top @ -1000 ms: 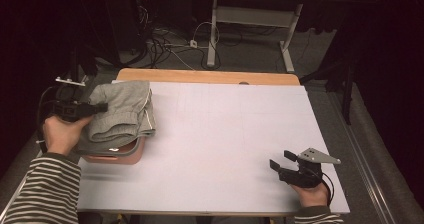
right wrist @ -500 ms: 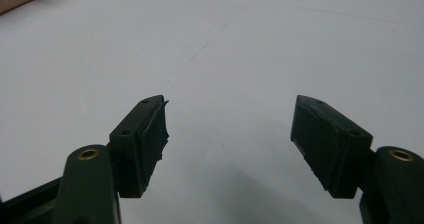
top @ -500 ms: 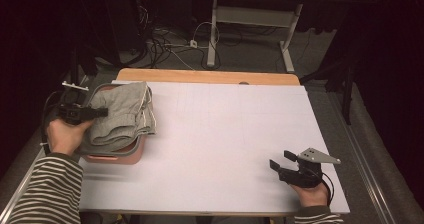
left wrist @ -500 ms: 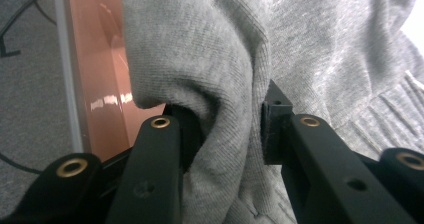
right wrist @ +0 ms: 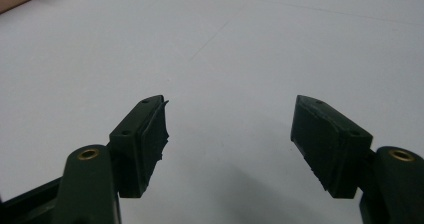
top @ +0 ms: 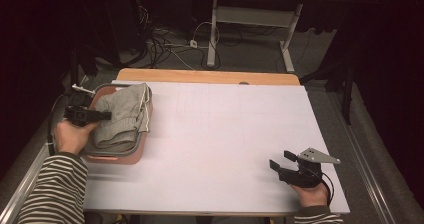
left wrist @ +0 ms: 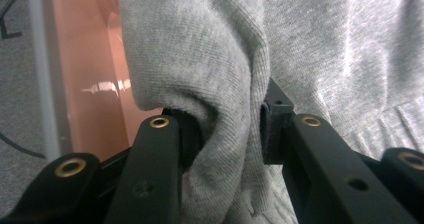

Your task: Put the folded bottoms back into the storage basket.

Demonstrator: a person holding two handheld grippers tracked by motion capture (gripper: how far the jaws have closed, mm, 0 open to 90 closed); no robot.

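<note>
At the near right corner of the white table [top: 225,149], the right gripper [top: 281,162] rested low in the person's right hand [top: 312,194]. In the right gripper view its two black jaws stood well apart with nothing between the pads [right wrist: 152,134], and bare white tabletop lay under and ahead of them. A grey three-cornered plate sat on top of this gripper.

At the near left, a striped sleeve [top: 52,191] led up to the left hand [top: 72,136], which held the left gripper [top: 102,116] pointing toward the table's middle. In the left gripper view the jaws were clamped on a thick fold of the grey knitted garment [left wrist: 215,84], the fabric bunched and pinched between the two pads [left wrist: 187,139]. The garment [top: 122,116] lay folded in a pink basin [top: 115,156] with a grey rim, and its far edge draped over the basin's right side. The basin stood on the table's left edge, well apart from the right gripper. Its pink inner wall [left wrist: 95,69] was visible beside the held fold in the left gripper view.

Beyond the white sheet, a strip of wooden tabletop [top: 205,76] was exposed along the far edge. Farther off, cables [top: 170,44] lay on the grey floor beneath a white-legged desk [top: 250,16].
</note>
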